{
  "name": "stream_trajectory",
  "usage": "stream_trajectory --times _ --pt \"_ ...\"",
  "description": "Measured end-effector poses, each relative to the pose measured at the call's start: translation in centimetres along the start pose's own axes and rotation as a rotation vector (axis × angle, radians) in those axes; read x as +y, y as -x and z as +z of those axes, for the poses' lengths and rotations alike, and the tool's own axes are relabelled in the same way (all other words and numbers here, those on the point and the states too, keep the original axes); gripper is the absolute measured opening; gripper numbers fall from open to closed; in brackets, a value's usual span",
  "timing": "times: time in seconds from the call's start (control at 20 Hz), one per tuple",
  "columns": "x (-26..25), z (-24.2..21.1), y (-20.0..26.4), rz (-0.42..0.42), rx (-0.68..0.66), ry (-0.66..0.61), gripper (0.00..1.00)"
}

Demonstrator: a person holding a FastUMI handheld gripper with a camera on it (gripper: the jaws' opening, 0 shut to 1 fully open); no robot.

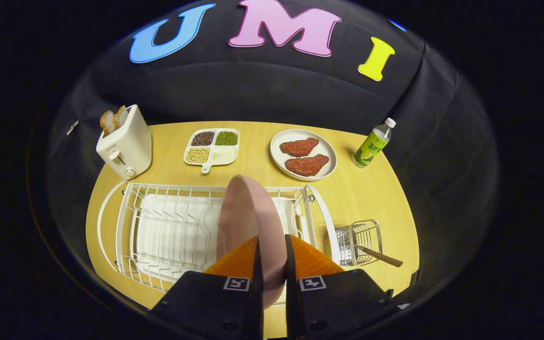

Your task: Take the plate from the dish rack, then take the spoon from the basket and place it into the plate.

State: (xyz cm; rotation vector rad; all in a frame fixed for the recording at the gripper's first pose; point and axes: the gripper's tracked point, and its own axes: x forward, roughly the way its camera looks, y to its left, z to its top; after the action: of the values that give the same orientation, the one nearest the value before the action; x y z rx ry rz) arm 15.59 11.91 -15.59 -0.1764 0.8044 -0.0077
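Item one, hand-held gripper (272,252): two orange fingers (239,259) drawn narrow, one pressed on each face of the pink plate (248,222), gripping it at its lower rim. The plate stands on edge, upright, rising ahead of the fingers over the right part of the dish rack (168,226); whether its lower edge touches the rack wires cannot be told, being hidden by the fingers. Dish rack: white wire, with a white drip tray beneath, lying lengthwise across the near half of the counter (376,193), its slots to the left of the plate unoccupied. Basket (359,243): small wire cutlery holder, just beside the rack's right end. Spoon (378,255): in the basket, its brown handle slanting out over the basket's right rim toward the counter's right edge. Beyond the rack, well apart from it: a white toaster (125,146) with bread slices in its slots (far left corner), a divided dish (213,146) of beans and grains, a white plate (303,154) carrying two red-brown meat pieces, and a green-labelled bottle (371,144) near the far right edge. Open room: a bare band of counter between rack and far row, and bare wood right of the basket up to the bottle.
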Motion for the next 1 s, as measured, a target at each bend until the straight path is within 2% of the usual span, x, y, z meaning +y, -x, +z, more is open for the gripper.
stream_trajectory --times 0.25,0.5,0.65,1.0 --pt "0.3 1.3 0.9 -0.05 -0.065 0.077 0.21" --pt "0.4 6.3 3.2 -0.164 -0.229 0.293 0.21" --pt "1.4 6.5 5.0 -0.092 -0.245 0.249 0.21" --pt "-0.8 3.0 10.9 0.164 -0.216 0.042 0.21"
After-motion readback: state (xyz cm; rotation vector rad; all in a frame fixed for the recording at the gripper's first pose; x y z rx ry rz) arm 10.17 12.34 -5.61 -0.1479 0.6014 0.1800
